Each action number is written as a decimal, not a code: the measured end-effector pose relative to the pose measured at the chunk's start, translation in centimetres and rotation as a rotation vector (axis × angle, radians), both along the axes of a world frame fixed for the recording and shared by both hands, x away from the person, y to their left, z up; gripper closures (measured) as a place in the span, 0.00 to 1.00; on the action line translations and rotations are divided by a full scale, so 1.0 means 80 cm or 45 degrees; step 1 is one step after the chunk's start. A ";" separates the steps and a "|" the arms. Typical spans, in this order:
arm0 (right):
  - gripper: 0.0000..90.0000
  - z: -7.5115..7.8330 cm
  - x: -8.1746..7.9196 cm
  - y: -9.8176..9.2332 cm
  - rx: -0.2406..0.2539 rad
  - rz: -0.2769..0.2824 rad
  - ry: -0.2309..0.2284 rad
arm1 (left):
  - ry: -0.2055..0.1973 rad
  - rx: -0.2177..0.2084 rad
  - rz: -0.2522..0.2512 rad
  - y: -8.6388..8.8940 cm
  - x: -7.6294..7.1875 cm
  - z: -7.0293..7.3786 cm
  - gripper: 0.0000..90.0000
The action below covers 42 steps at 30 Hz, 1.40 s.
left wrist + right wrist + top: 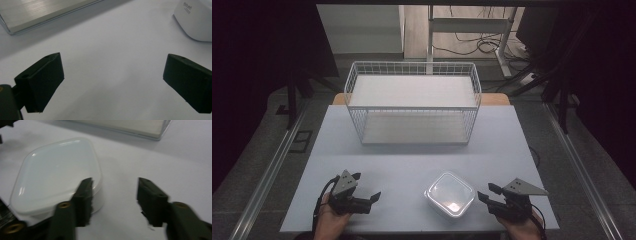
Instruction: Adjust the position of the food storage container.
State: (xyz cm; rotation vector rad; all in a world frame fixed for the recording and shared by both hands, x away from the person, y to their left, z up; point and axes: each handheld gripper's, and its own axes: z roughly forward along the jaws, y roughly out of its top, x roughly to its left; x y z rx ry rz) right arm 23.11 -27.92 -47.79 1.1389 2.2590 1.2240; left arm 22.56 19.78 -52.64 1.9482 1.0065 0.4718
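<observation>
The work in hand looked like the approach to a grasp on the white lidded container (449, 194), which sat on the pale surface (412, 160) near its front edge, right of centre and well short of the wire basket (412, 102) at the back. Nothing had been lifted yet — the container rested flat, lid on.

The right tool (489, 195) lay just beside the container's right side, its jaws pointing toward it. In the right gripper view the two jaws stood partly apart with bare surface between them; one jaw sat in front of the container's near rim, though whether it touched could not be told, and the pads clamped nothing. The frame was somewhat blurred there.

The left tool (368, 192) rested low on the surface, left of the container and apart from it, its jaws spread wide and empty. In the left gripper view the container's corner (197, 22) showed off to the upper right.

As a judgement, the next move called for the right tool to shift sideways so the container's wall or rim came between its jaws — then to close. Both forearms entered from the front edge, hands held low, and the tools lay nearly level.
</observation>
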 end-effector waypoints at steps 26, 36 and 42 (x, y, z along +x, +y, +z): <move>0.99 -0.018 -0.011 0.036 -0.140 0.209 0.193 | 0.017 0.018 0.011 0.000 0.000 0.002 0.04; 0.99 -0.016 0.018 0.054 -0.136 0.232 0.185 | 0.031 0.000 0.024 0.002 0.000 0.003 0.05; 0.99 -0.016 0.037 0.065 -0.105 0.261 0.207 | 0.032 0.001 0.029 0.002 0.000 0.003 0.05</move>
